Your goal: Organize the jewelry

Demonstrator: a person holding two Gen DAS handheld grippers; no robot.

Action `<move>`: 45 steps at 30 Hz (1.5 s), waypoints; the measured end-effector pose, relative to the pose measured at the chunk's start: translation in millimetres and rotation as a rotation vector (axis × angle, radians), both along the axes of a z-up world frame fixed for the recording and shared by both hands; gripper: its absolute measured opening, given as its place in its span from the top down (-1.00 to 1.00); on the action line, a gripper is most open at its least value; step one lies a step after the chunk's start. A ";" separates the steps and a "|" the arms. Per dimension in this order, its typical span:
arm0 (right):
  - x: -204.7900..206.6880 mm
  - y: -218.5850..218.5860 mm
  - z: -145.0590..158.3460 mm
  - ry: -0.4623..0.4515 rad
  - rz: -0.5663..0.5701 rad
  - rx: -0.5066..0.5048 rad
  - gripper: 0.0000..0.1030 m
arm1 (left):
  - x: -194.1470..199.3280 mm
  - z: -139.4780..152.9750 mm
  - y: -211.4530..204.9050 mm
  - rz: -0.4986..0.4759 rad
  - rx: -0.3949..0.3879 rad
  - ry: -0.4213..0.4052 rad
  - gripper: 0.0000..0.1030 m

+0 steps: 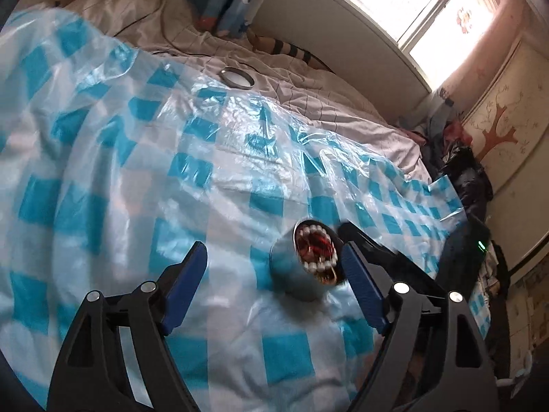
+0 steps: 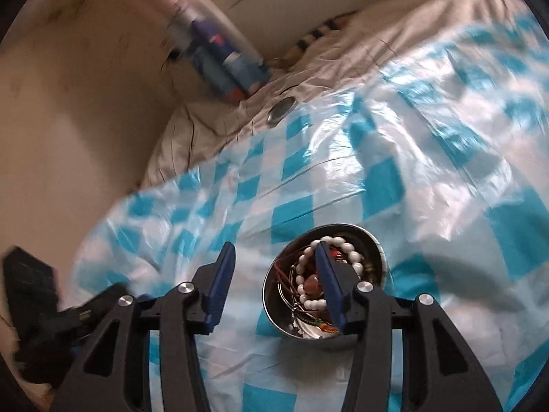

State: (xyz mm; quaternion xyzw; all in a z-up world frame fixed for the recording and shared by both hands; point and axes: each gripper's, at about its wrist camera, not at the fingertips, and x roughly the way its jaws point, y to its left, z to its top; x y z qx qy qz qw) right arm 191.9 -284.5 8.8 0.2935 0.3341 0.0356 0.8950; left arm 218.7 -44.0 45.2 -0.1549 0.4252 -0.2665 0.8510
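A round metal tin point(image 1: 291, 267) lies tilted on the blue-and-white checked plastic sheet point(image 1: 137, 178), its mouth showing a white bead bracelet point(image 1: 315, 230) and red pieces. My left gripper point(image 1: 273, 246) is open wide, with the tin between its fingers, close to the right pad point(image 1: 360, 285) and not pressed. In the right wrist view the tin point(image 2: 269, 285) holds the bead bracelet point(image 2: 350, 250), thin bangles and red items. My right gripper point(image 2: 274, 247) is open; its right finger point(image 2: 327, 274) hangs over the tin's mouth, and no jewelry is between the pads.
The tin's round lid point(image 1: 236, 77) point(image 2: 281, 110) lies apart on the pale bedsheet beyond the plastic. Blue clothing point(image 1: 219, 0) leans at the headboard, and a thin cable crosses the sheet. Dark clutter point(image 1: 456, 158) is piled off the bed's far side under a window point(image 1: 429, 10).
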 end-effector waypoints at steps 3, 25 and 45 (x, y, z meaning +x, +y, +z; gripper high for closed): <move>-3.4 -8.2 -13.2 0.036 -0.010 0.080 0.07 | -17.4 -9.0 4.4 -0.011 0.029 0.023 -0.52; -240.7 66.3 16.7 0.092 -0.146 -0.557 -0.85 | -188.9 12.5 29.8 0.113 0.428 -0.291 -0.85; -233.2 62.1 7.5 0.120 -0.180 -0.493 -0.85 | -202.9 -4.3 15.2 0.150 0.420 -0.272 -0.85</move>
